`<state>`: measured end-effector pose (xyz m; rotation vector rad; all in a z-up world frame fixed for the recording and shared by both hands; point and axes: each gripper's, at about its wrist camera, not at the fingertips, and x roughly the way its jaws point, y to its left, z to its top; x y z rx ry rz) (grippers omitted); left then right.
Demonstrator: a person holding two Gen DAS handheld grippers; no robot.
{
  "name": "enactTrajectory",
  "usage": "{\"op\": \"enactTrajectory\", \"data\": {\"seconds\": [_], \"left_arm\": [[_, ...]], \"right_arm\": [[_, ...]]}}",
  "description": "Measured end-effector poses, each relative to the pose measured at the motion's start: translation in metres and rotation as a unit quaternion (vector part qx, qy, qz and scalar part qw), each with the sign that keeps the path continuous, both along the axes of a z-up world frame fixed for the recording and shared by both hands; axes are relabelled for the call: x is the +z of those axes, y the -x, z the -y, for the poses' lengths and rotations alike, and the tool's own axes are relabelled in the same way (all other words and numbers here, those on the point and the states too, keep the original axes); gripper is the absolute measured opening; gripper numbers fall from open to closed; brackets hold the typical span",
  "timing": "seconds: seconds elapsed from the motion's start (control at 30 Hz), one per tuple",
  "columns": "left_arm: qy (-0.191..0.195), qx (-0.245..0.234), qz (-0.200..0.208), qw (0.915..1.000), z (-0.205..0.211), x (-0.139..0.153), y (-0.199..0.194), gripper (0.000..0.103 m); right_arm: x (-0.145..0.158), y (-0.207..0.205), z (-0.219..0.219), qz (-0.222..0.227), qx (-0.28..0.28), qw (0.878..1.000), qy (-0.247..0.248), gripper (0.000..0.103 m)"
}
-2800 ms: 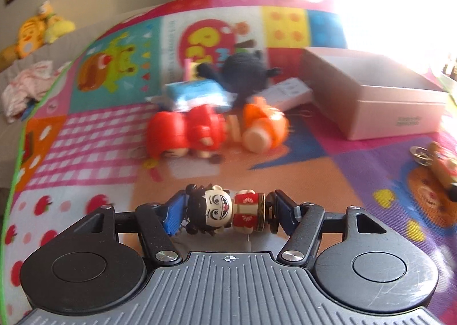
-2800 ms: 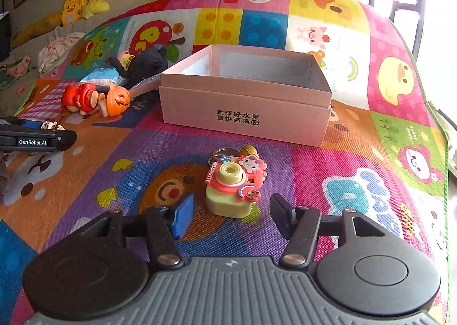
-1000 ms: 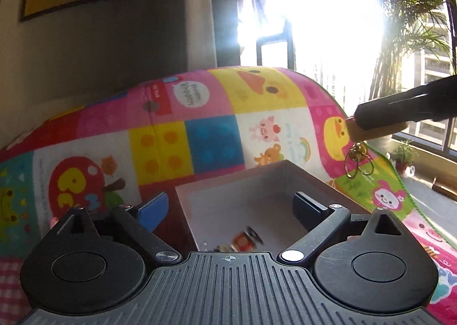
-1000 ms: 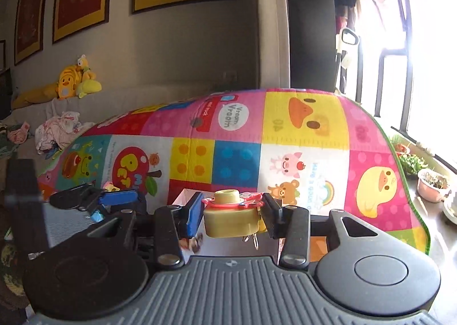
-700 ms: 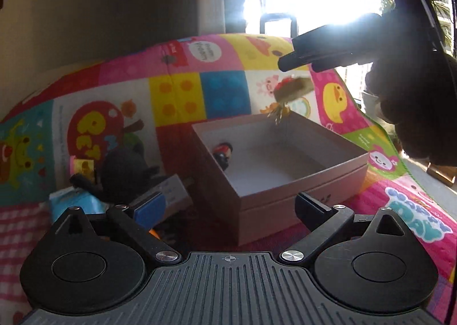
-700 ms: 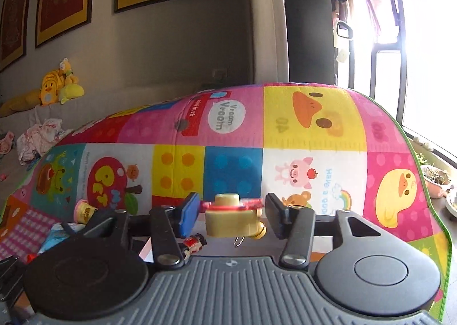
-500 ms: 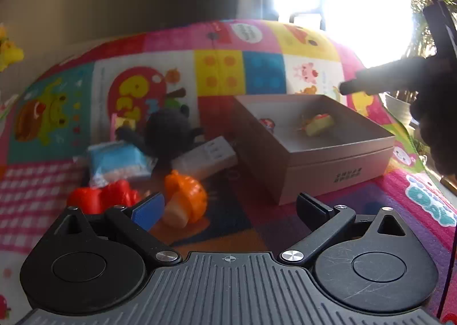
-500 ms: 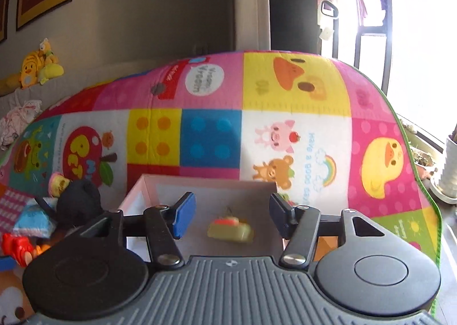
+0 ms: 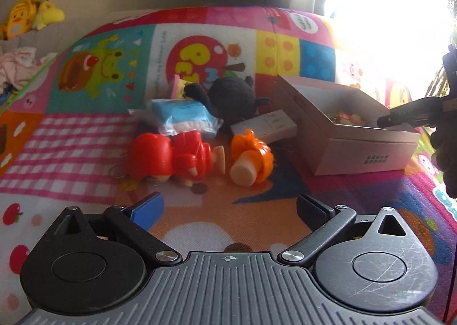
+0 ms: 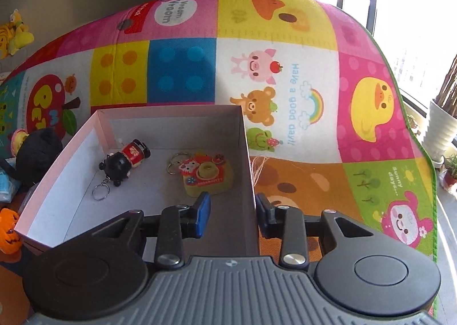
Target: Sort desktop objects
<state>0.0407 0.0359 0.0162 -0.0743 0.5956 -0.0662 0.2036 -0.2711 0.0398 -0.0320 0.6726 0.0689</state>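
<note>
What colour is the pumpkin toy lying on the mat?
The pumpkin toy is bright orange with a pale cream base, seen best in the left wrist view.

Pumpkin toy [image 10: 10, 235] cut off (left edge).

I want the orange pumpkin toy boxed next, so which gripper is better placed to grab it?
Left. The left gripper is wide open, empty, facing the pumpkin toy; the right gripper, closing, straddles the box wall.
</note>
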Motion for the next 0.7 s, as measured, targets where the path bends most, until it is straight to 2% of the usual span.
{"op": "enactTrajectory", "data": {"seconds": [0.1, 0.2, 0.27, 0.4, 0.5, 0.57, 0.63, 0.7], "left_arm": [[0.001, 0.001, -0.004, 1.0000, -0.001, -0.001, -0.001, 0.102], [-0.014, 0.014, 0.004, 0.9998, -0.002, -0.003, 0.000, 0.102], [-0.027, 0.040, 0.005, 0.9988, -0.006, -0.004, -0.002, 0.102], [-0.019, 0.115, 0.006, 0.9932, -0.030, -0.002, -0.002, 0.102], [0.001, 0.179, 0.015, 0.9838, -0.055, -0.001, 0.005, 0.102], [0.023, 0.208, 0.024, 0.9776, -0.071, -0.001, 0.012, 0.102], [0.047, 0.219, 0.034, 0.9740, -0.081, -0.001, 0.017, 0.102], [0.060, 0.222, 0.039, 0.9725, -0.085, -0.002, 0.019, 0.102]], "right_arm": [[0.001, -0.007, -0.014, 0.008, 0.007, 1.000, 0.012, 0.034], [0.010, 0.002, -0.021, 0.039, 0.006, 0.999, 0.022, 0.034], [0.020, 0.018, -0.029, 0.068, 0.015, 0.997, 0.034, 0.035], [0.037, 0.064, -0.064, 0.104, 0.107, 0.988, 0.040, 0.036], [0.033, 0.093, -0.102, 0.078, 0.208, 0.975, 0.023, 0.051], [0.020, 0.110, -0.135, 0.054, 0.269, 0.961, 0.021, 0.052], [0.006, 0.118, -0.166, 0.052, 0.298, 0.952, 0.039, 0.052], [-0.003, 0.116, -0.189, 0.056, 0.299, 0.951, 0.052, 0.053]]}}
